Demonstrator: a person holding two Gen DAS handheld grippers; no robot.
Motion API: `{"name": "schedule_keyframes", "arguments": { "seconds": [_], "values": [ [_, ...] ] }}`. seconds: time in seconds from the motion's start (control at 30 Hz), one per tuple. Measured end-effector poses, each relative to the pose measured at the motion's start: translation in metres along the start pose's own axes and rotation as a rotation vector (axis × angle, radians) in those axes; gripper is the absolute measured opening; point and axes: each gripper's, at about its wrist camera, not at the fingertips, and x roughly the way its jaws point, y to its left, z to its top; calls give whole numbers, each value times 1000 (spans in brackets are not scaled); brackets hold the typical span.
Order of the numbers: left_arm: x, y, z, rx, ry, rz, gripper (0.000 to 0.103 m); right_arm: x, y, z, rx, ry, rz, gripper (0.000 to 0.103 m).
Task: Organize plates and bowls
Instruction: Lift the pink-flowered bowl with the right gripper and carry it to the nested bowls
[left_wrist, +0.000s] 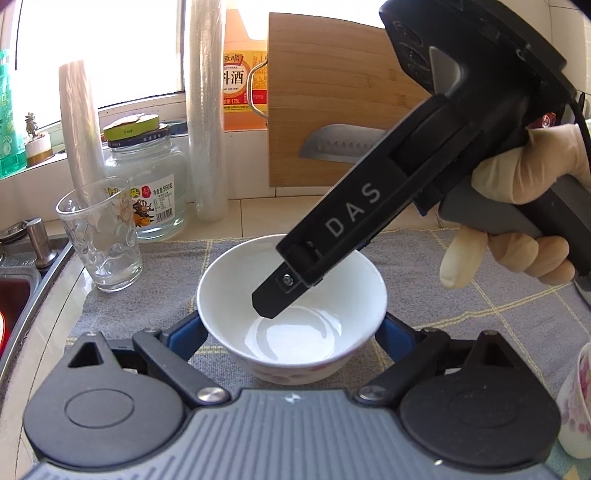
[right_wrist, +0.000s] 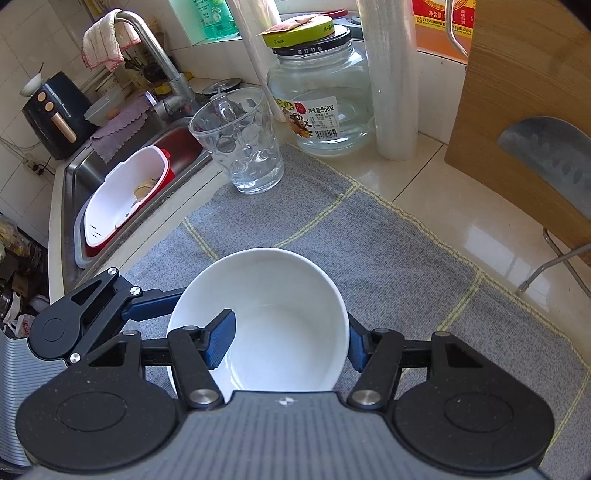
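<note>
A white bowl (left_wrist: 291, 314) with a pink flower pattern outside sits on the grey mat (left_wrist: 461, 314). My left gripper (left_wrist: 291, 334) stands open around the bowl, one blue pad on each side of it. My right gripper (right_wrist: 290, 341) reaches down into the bowl (right_wrist: 280, 332): one blue finger (right_wrist: 221, 339) is inside against the wall, the other (right_wrist: 356, 349) is outside the rim. Its jaws straddle the bowl's wall; whether they press on it I cannot tell. The right gripper shows in the left wrist view (left_wrist: 273, 299) from above right.
A drinking glass (left_wrist: 99, 236) stands at the mat's left corner, a glass jar (left_wrist: 147, 184) and plastic-wrap rolls (left_wrist: 207, 110) behind. A cutting board with a knife (left_wrist: 332, 144) leans at the back. A sink (right_wrist: 110, 184) with a white tub lies left. Another flowered bowl (left_wrist: 578, 402) is at the right edge.
</note>
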Motion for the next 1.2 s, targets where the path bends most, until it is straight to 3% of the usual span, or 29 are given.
{"name": "schedule_keyframes", "arguments": {
  "seconds": [0.5,1.2],
  "values": [
    [-62,-46,-5,62,8,-64,96,-65,29,-56,27,-23,13,67],
    [-129,-111,-21,97,21,-174,96,-139,39,-149,92,-68,18,67]
  ]
}}
